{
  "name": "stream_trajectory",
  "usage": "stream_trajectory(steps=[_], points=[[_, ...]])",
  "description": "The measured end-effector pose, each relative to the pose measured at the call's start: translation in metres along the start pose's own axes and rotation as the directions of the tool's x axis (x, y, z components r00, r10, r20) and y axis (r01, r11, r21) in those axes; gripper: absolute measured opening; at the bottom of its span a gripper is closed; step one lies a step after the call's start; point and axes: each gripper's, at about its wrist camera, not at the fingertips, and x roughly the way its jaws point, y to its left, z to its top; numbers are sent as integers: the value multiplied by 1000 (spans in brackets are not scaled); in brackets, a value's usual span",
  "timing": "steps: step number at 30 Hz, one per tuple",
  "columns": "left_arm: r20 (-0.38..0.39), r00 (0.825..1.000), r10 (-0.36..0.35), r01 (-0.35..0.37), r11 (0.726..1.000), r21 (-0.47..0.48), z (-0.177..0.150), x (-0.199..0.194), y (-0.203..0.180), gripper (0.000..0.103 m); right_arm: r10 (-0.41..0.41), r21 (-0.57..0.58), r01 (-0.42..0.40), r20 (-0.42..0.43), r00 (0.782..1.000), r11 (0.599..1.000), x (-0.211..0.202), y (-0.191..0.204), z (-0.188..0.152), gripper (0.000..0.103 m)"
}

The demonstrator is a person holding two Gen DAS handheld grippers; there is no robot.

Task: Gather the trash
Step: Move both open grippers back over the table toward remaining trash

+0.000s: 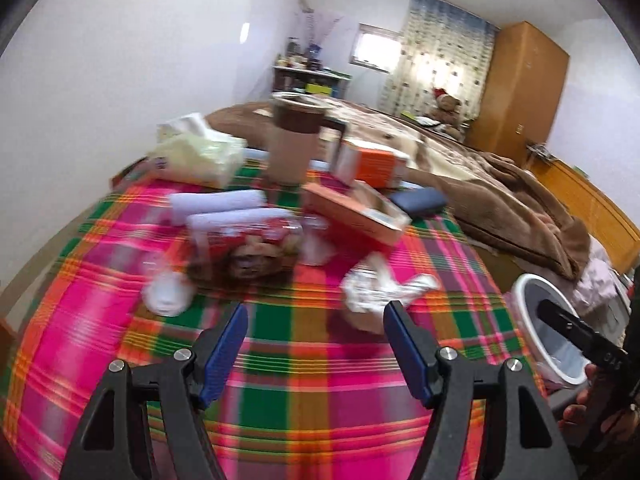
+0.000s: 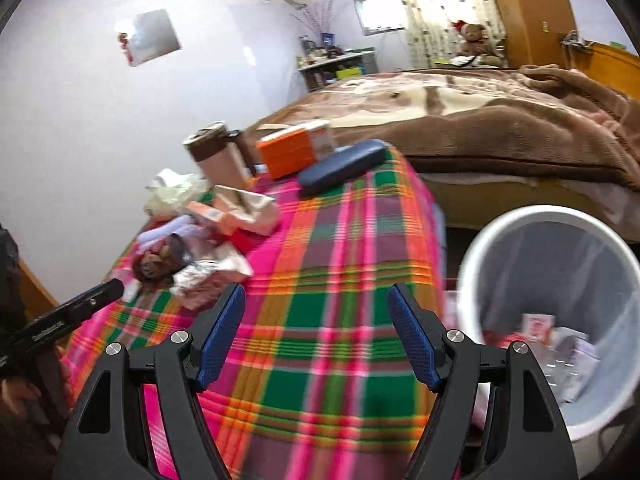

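Observation:
A table with a bright plaid cloth [image 1: 304, 364] holds the litter. A crumpled white wrapper [image 1: 380, 286] lies just beyond my open, empty left gripper [image 1: 316, 312]. A clear plastic snack bag [image 1: 248, 252], a white cap [image 1: 168, 294] and an opened orange carton [image 1: 356, 210] lie farther back. My right gripper [image 2: 318, 296] is open and empty above the cloth [image 2: 320, 340]. The crumpled wrapper [image 2: 208, 276] lies to its left. A white trash bin [image 2: 552, 320] with a liner and some scraps stands on the floor to its right; it also shows in the left wrist view [image 1: 548, 336].
A brown lidded cup [image 1: 294, 140], a tissue pack [image 1: 200, 152], an orange box [image 1: 372, 164], white rolls [image 1: 218, 204] and a dark blue case [image 1: 420, 202] stand at the back. A bed with a brown blanket [image 2: 500, 120] lies beyond the table.

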Motion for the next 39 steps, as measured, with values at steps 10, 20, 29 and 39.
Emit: stream_trajectory(steps=[10, 20, 29, 39], points=[[-32, 999, 39, -41, 997, -64, 1, 6, 66, 80, 55, -13, -55, -4, 999, 998, 31, 49, 5, 81], [-81, 995, 50, -59, 993, -106, 5, 19, 100, 82, 41, 110, -23, -162, 986, 994, 85, 78, 0, 81], [-102, 994, 42, -51, 995, -89, 11, 33, 112, 82, -20, 142, 52, -220, 975, 988, 110, 88, 0, 81], [-123, 987, 98, -107, 992, -63, 16, 53, 112, 82, -101, 71, 120, -232, 967, 990, 124, 102, 3, 66]])
